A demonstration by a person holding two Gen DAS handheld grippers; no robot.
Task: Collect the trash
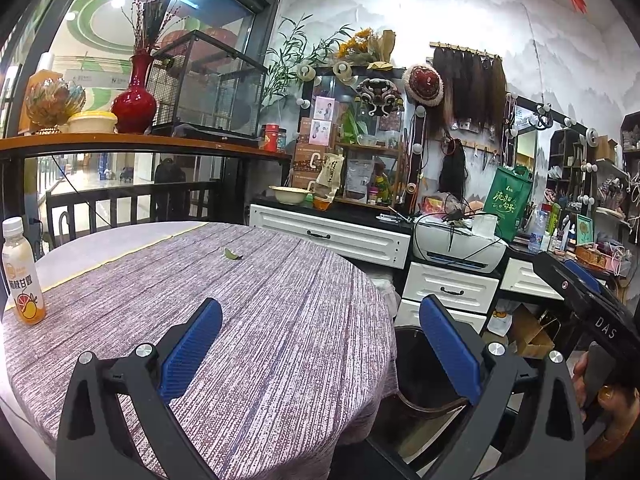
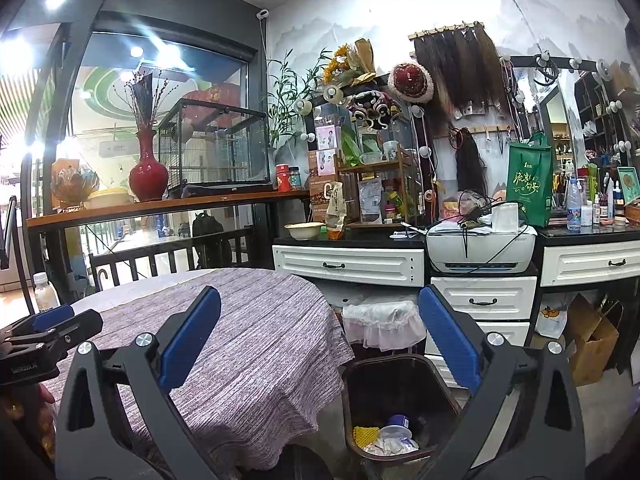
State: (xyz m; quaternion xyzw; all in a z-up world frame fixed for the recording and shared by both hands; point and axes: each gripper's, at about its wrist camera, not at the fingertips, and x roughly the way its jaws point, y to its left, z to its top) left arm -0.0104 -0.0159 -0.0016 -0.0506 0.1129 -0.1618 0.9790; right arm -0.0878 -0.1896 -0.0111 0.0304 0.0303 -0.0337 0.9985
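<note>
A round table (image 1: pixel 260 320) with a striped purple-grey cloth fills the left wrist view. A small green leaf (image 1: pixel 233 255) lies on its far part. An orange drink bottle (image 1: pixel 22 276) stands at its left edge. My left gripper (image 1: pixel 320 344) is open and empty above the table's right edge. My right gripper (image 2: pixel 320 340) is open and empty above a dark trash bin (image 2: pixel 400 408) that holds a yellow net, a blue-capped cup and crumpled wrappers. The bin (image 1: pixel 424 380) stands on the floor right of the table (image 2: pixel 240 344). The right gripper's body (image 1: pixel 588 308) shows at the right of the left wrist view.
White drawer cabinets (image 2: pixel 348 266) with a printer (image 2: pixel 480 248) and clutter line the far wall. A second lined bin (image 2: pixel 380 320) stands behind the dark one. A cardboard box (image 2: pixel 592 344) sits on the floor at right. A shelf with a red vase (image 1: pixel 134 100) runs at left.
</note>
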